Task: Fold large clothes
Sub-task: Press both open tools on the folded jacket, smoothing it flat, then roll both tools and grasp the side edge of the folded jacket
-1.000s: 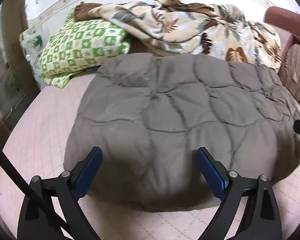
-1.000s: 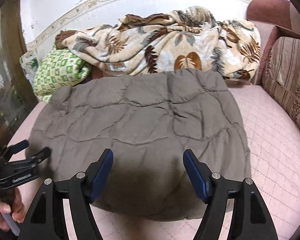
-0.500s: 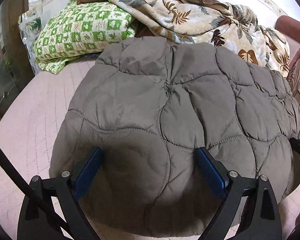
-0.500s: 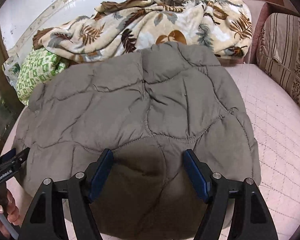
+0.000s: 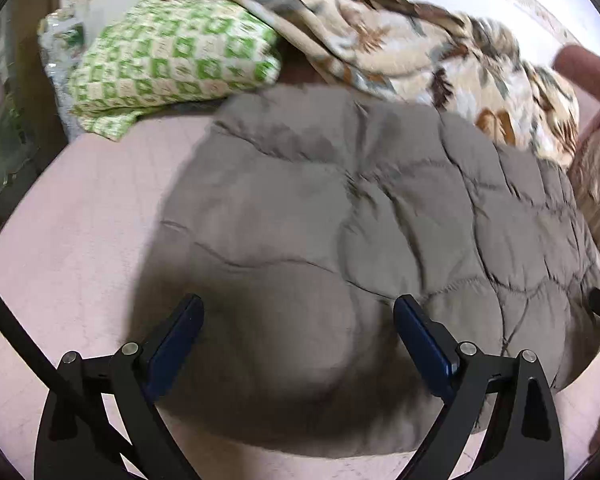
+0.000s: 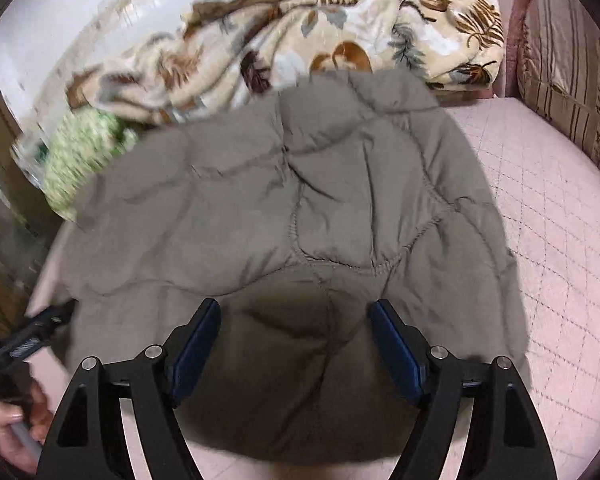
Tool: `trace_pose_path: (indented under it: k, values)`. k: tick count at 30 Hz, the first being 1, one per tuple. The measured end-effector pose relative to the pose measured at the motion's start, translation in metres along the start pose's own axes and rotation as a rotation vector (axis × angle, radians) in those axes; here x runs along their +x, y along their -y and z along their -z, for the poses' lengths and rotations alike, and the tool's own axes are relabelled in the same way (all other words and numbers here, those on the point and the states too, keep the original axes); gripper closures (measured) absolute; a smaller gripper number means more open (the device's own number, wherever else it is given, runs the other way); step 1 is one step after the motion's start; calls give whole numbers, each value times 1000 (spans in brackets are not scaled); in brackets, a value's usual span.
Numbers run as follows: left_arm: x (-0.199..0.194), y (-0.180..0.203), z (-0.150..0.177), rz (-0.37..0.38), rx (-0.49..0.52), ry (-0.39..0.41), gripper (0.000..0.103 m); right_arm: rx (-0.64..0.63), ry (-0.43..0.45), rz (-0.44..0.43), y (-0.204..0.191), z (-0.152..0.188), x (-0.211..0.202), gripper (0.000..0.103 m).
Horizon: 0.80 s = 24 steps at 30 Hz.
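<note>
Both hands are sliding in over the near edge of the grey quilted puffy coat (image 5: 340,240) lying on the pink bed (image 6: 560,240), left gripper (image 5: 298,314) gaping empty and right gripper (image 6: 294,320) just spreading wider, nothing pinched, lining up a fold grab.

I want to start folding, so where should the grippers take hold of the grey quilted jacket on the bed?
Probably the near rounded edge of the grey quilted jacket, coming in low from the near side. It lies flat and puffy on the pink bed cover, so only the rim gives a thin lip. The left gripper and right gripper both stand open over that edge.
</note>
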<state>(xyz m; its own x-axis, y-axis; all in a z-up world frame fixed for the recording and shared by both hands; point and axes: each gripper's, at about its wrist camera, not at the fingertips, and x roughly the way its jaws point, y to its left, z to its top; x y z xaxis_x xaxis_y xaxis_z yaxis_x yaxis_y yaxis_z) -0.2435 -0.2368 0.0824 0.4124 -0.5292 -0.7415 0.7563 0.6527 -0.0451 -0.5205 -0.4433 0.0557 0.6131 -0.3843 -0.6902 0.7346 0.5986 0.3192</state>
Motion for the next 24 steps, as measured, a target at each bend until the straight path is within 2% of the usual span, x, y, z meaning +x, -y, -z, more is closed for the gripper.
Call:
trace_pose_path:
  k: [4, 6, 12, 16, 20, 24]
  values:
    - [-11, -41, -3, 18, -126, -23, 7, 42, 60, 1, 20, -2, -39, 20]
    - [-11, -68, 0, 42, -231, -57, 7, 103, 77, 4, 40, 0, -53, 19]
    - [-3, -134, 23, 118, -518, -154, 8, 340, 51, -11, 101, 16, -66, 18]
    - [1, -152, 41, 158, -619, -195, 8, 473, 33, -49, 129, 34, -69, 18]
    - [10, -155, 56, 231, -703, -232, 8, 561, 7, -117, 140, 50, -61, 18]
    - [20, -147, 61, 267, -725, -242, 8, 562, -11, -155, 133, 54, -51, 18]
